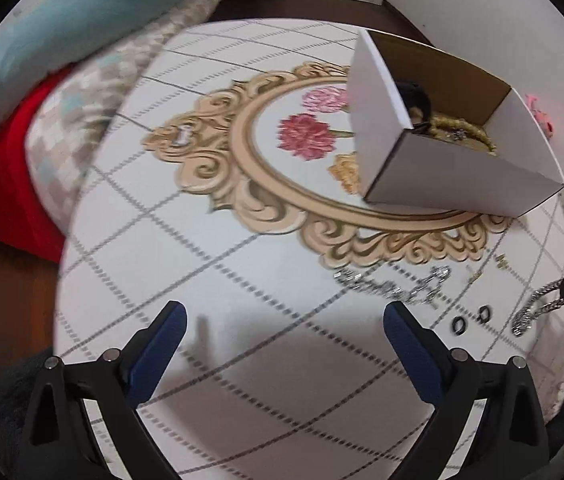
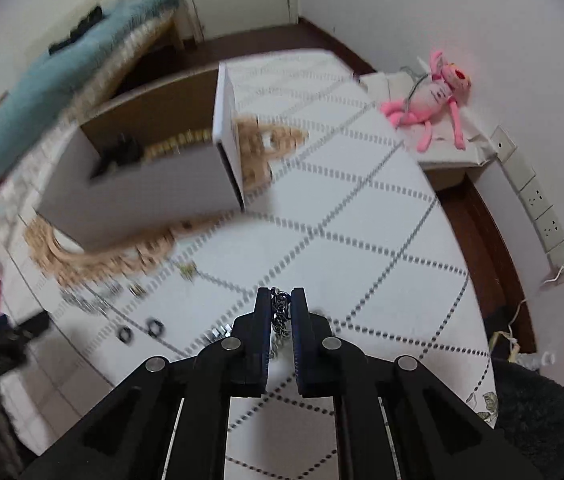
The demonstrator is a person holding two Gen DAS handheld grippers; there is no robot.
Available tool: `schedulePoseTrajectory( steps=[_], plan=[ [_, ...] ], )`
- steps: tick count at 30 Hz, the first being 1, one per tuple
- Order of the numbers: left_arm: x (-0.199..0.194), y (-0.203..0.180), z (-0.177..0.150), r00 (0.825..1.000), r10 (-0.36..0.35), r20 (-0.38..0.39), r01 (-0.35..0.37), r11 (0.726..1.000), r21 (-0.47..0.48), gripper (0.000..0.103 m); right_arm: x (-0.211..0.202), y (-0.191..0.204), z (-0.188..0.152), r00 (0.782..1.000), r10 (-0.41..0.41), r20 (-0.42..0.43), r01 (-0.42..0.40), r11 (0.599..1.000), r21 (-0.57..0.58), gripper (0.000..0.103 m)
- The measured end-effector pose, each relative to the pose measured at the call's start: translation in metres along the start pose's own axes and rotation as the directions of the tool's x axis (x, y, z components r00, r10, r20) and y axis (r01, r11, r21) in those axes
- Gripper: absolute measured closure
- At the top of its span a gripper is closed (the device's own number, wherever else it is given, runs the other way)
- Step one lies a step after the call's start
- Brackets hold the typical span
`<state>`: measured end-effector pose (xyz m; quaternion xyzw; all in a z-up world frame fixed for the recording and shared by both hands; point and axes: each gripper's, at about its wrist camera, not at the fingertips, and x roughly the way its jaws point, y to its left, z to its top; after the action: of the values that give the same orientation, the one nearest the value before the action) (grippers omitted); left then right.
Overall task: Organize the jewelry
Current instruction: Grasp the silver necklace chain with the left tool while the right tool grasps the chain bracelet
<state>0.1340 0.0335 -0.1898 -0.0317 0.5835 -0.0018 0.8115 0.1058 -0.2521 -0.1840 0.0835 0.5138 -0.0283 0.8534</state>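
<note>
A white cardboard box [image 1: 386, 120] with a brown inside stands on the round table; it holds a gold bead chain [image 1: 462, 128] and a dark item [image 1: 416, 96]. The box also shows in the right wrist view [image 2: 142, 184]. My left gripper [image 1: 284, 314] is open and empty above the tablecloth. My right gripper [image 2: 281, 300] is shut on a silver chain [image 2: 280, 312], which also shows in the left wrist view [image 1: 534, 312]. A sparkly silver necklace [image 1: 394, 286], two black rings [image 1: 472, 320] and small gold pieces [image 1: 500, 262] lie on the cloth.
The tablecloth [image 1: 242, 272] is white with grey dashed diamonds and a gold floral medallion. A teal and red pile of bedding [image 1: 42, 60] lies left of the table. A pink plush toy [image 2: 438, 96] sits on a side stand. Wall sockets [image 2: 542, 208] are at the right.
</note>
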Motion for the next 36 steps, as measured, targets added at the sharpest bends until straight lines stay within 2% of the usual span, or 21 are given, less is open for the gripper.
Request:
schedulePoseTrajectory(
  steps=[1, 2, 3, 7, 8, 9, 10, 11, 12, 18, 23, 28, 30, 33, 35, 36],
  plan=[
    [0.003, -0.001, 0.002, 1.000, -0.017, -0.011, 0.017, 1.000, -0.002, 0.020, 0.000, 0.000, 0.002, 1.000, 0.002, 0.000, -0.002, 1.000, 0.003, 0.093],
    [0.009, -0.004, 0.005, 0.999, -0.035, -0.033, 0.035, 0.999, -0.001, 0.025, 0.001, 0.001, 0.003, 1.000, 0.001, -0.006, -0.001, 1.000, 0.002, 0.093],
    [0.012, -0.006, 0.006, 0.998, -0.048, -0.045, 0.048, 0.999, -0.002, 0.026, 0.003, -0.001, 0.004, 1.000, 0.001, -0.007, -0.001, 1.000, 0.010, 0.093],
    [0.013, -0.022, 0.010, 0.999, -0.029, -0.024, 0.031, 0.998, 0.059, 0.033, 0.008, -0.006, 0.002, 1.000, -0.002, -0.025, 0.003, 0.999, 0.033, 0.093],
    [0.012, -0.026, 0.010, 0.999, -0.041, -0.010, 0.041, 0.996, 0.076, 0.041, 0.010, -0.007, 0.001, 1.000, -0.002, -0.032, 0.003, 0.999, 0.039, 0.093],
    [0.011, -0.029, 0.010, 0.999, -0.047, -0.004, 0.047, 0.995, 0.088, 0.045, 0.011, -0.007, 0.000, 0.999, -0.001, -0.036, 0.003, 0.999, 0.043, 0.093],
    [0.009, -0.034, 0.010, 0.998, -0.062, 0.002, 0.062, 0.992, 0.106, 0.061, 0.012, -0.008, 0.000, 0.999, -0.003, -0.039, 0.005, 0.999, 0.043, 0.093],
    [0.007, -0.038, 0.010, 0.996, -0.094, 0.001, 0.093, 0.988, 0.121, 0.089, 0.013, -0.009, -0.001, 0.999, -0.006, -0.044, 0.008, 0.999, 0.043, 0.093],
    [0.007, -0.040, 0.011, 0.994, -0.106, -0.006, 0.105, 0.987, 0.123, 0.099, 0.015, -0.009, -0.002, 0.999, -0.005, -0.047, 0.007, 0.999, 0.047, 0.093],
    [0.001, -0.037, 0.009, 0.993, -0.121, 0.008, 0.120, 0.987, 0.104, 0.103, 0.007, -0.007, -0.002, 0.999, 0.009, -0.031, -0.008, 0.999, 0.041, 0.093],
    [-0.027, -0.024, 0.005, 0.987, -0.153, 0.053, 0.148, 0.985, 0.088, 0.103, -0.011, -0.006, 0.004, 0.999, 0.044, 0.003, -0.044, 0.998, 0.045, 0.093],
    [-0.047, -0.011, 0.013, 0.976, -0.197, 0.088, 0.193, 0.980, 0.056, 0.103, -0.026, -0.005, 0.011, 0.996, 0.091, 0.026, -0.092, 0.994, 0.058, 0.093],
    [-0.045, -0.005, 0.016, 0.969, -0.236, 0.079, 0.234, 0.972, 0.031, 0.101, -0.031, -0.006, 0.014, 0.993, 0.111, 0.035, -0.113, 0.991, 0.068, 0.093],
    [-0.021, 0.001, 0.019, 0.966, -0.257, 0.015, 0.257, 0.966, -0.034, 0.094, -0.032, -0.006, 0.017, 0.992, 0.117, 0.036, -0.120, 0.990, 0.072, 0.093],
    [-0.006, -0.002, 0.017, 0.973, -0.231, -0.025, 0.230, 0.972, -0.043, 0.065, -0.029, -0.008, 0.016, 0.992, 0.123, 0.027, -0.125, 0.989, 0.081, 0.093],
    [-0.001, -0.003, 0.016, 0.972, -0.232, -0.032, 0.231, 0.972, -0.041, 0.064, -0.027, -0.009, 0.015, 0.992, 0.126, 0.021, -0.127, 0.988, 0.087, 0.093]
  ],
)
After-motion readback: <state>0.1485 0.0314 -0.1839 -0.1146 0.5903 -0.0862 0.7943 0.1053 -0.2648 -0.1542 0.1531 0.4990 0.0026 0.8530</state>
